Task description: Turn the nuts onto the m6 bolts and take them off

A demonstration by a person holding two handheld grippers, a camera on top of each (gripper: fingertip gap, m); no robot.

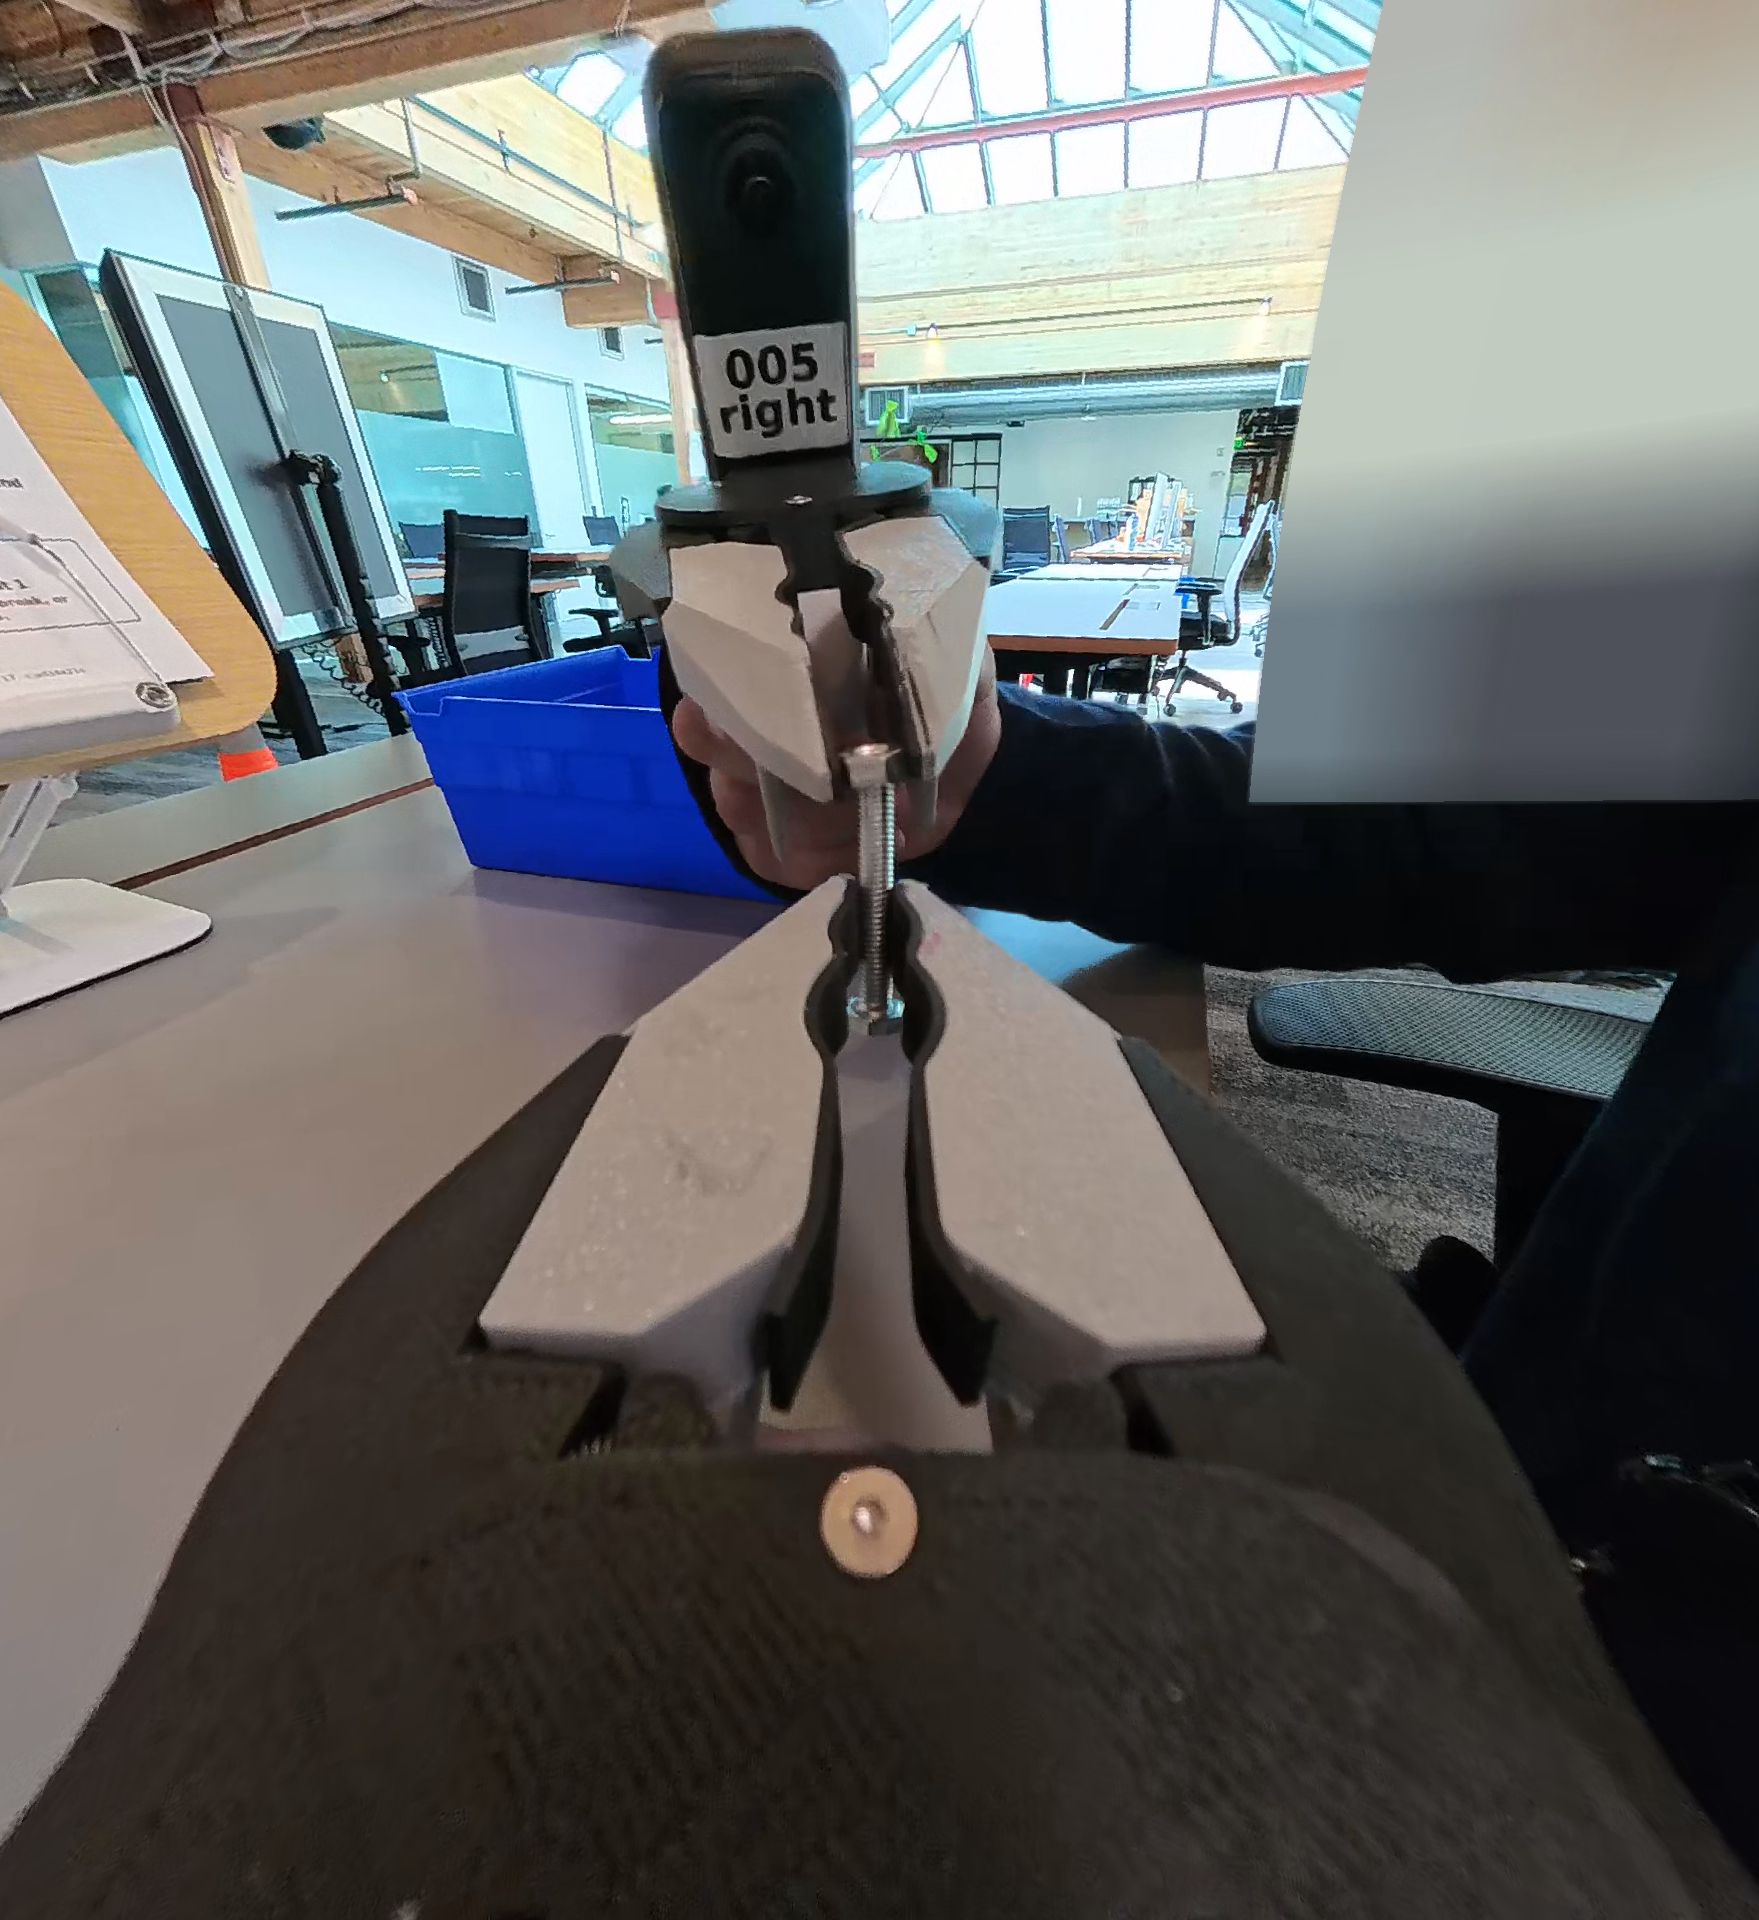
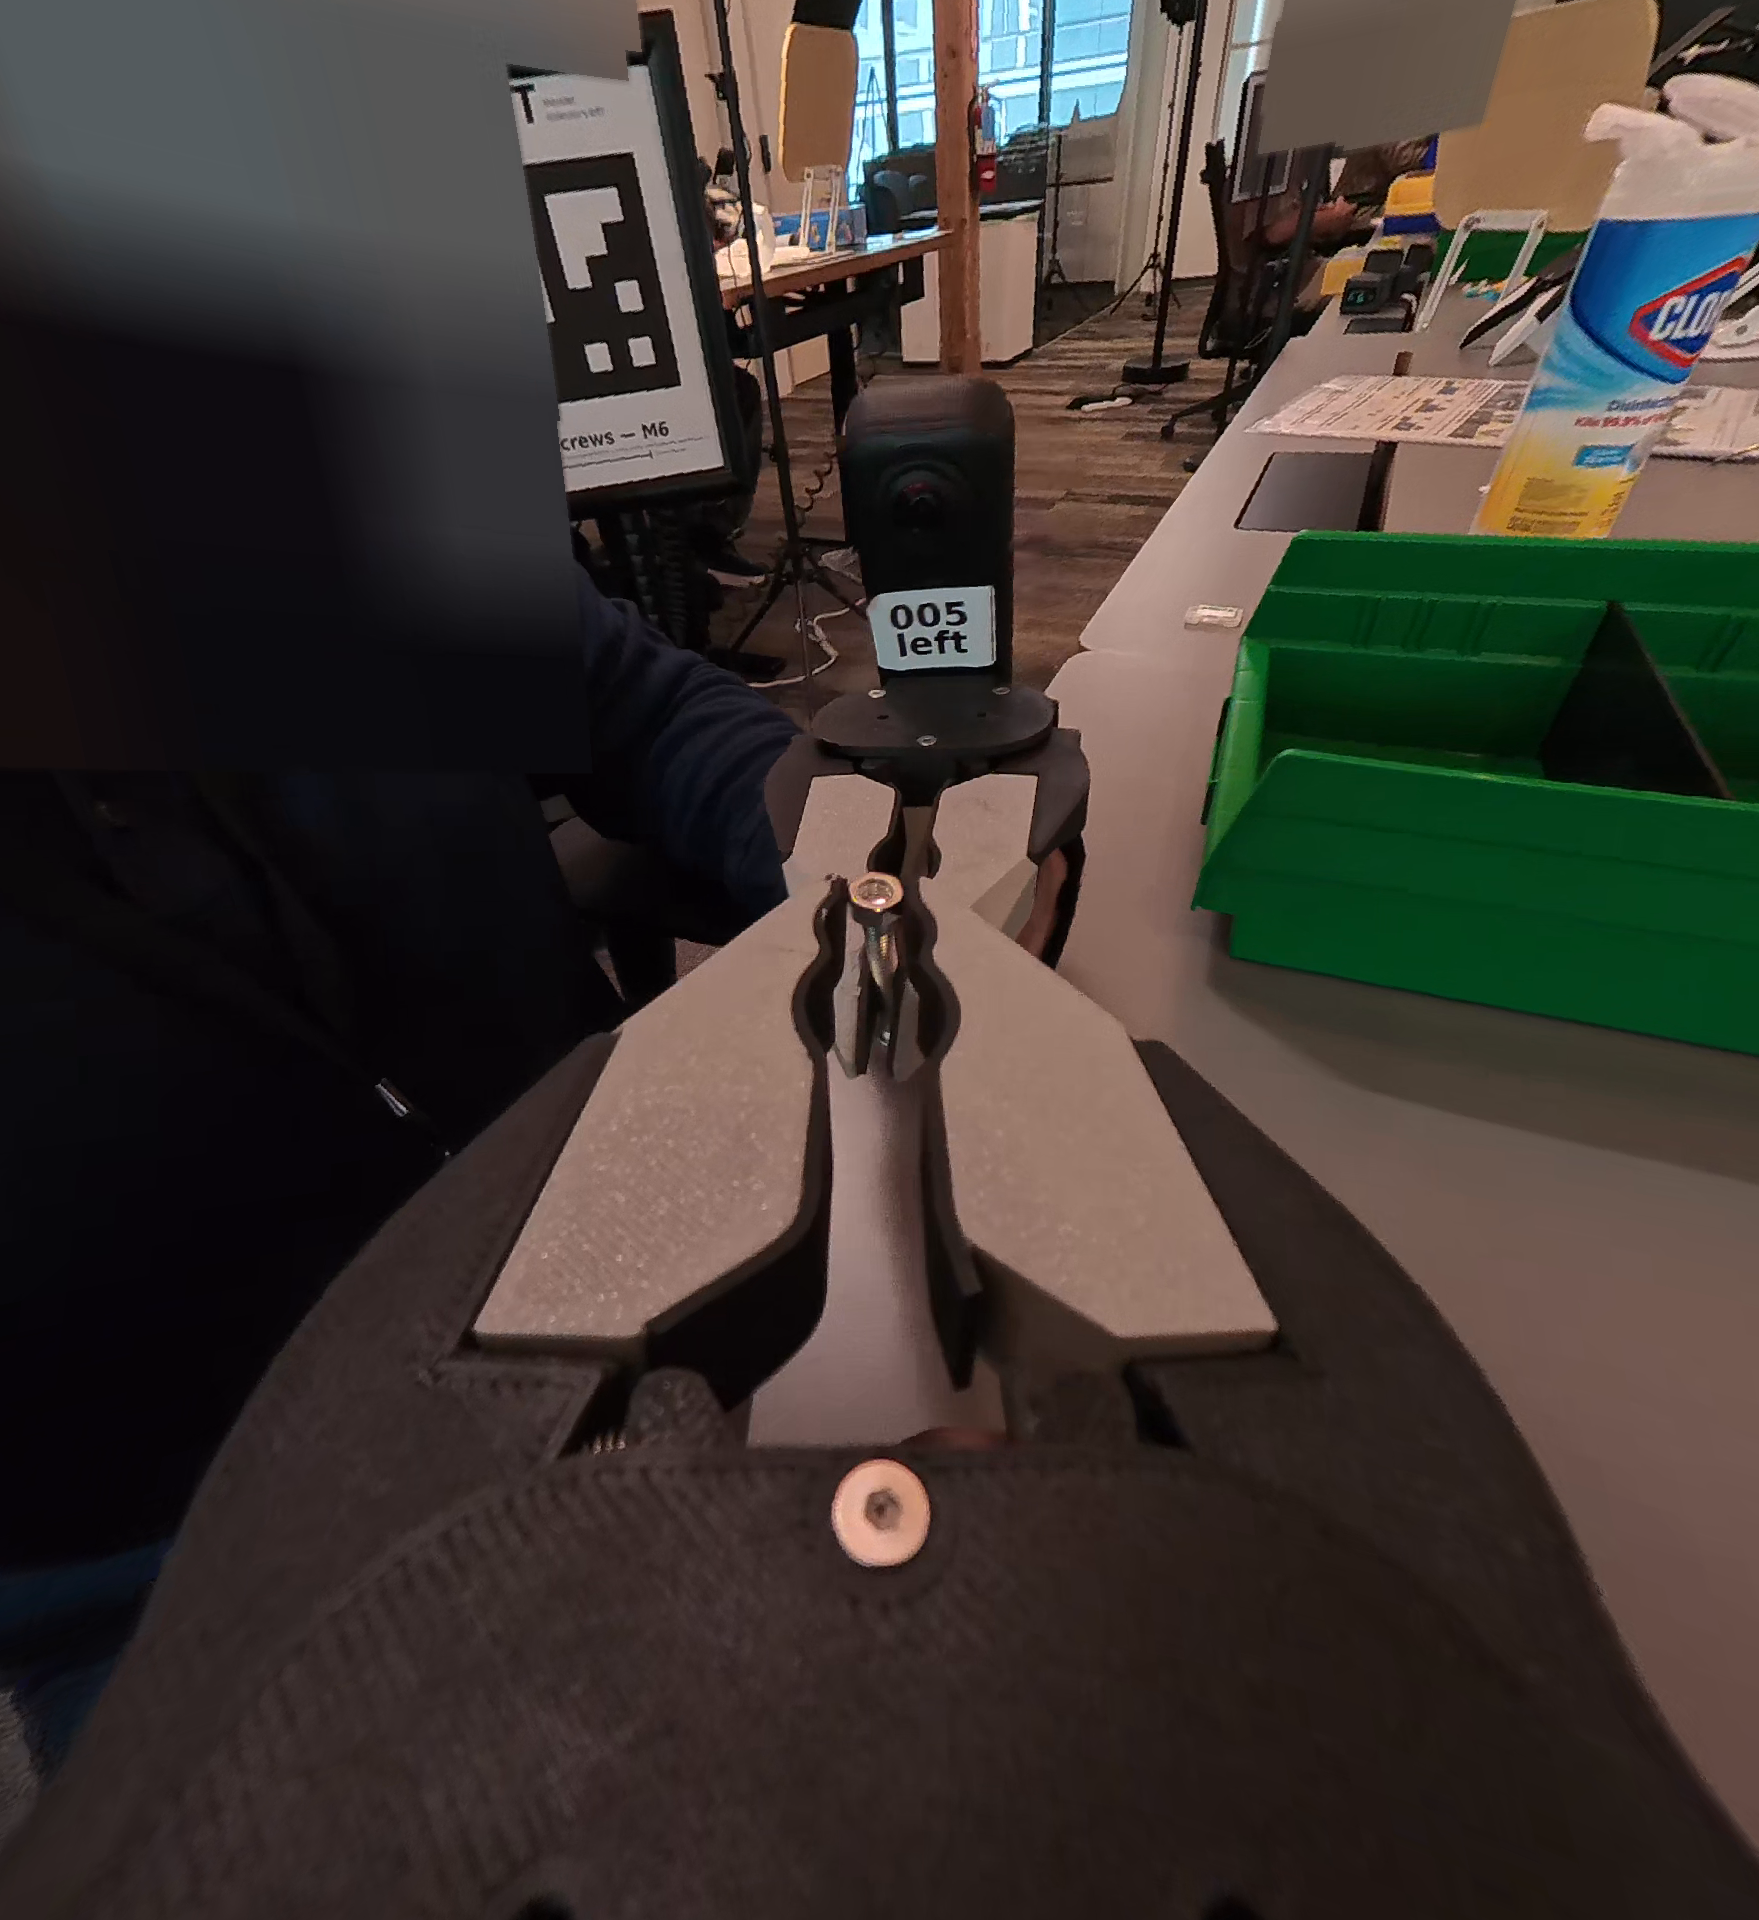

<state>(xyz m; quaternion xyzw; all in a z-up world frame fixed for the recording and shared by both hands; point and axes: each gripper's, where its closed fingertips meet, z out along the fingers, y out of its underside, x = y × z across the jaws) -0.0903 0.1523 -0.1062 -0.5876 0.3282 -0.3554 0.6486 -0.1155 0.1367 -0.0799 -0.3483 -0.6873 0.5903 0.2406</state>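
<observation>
Left gripper (image 1: 870, 914) jaws clenched on the stiff, slippery bolt (image 1: 876, 831), right gripper (image 2: 880, 920) pinching its head end

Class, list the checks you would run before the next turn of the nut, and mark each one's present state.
1. Right gripper shut on the head end of the bolt: ok.
2. Left gripper shut around the threaded end: ok.
3. Nut on the thread: ok.
4. Left jaws bear on the nut rather than the bare thread: cannot tell.
5. Nut sits square, not cross-threaded: cannot tell.
</observation>
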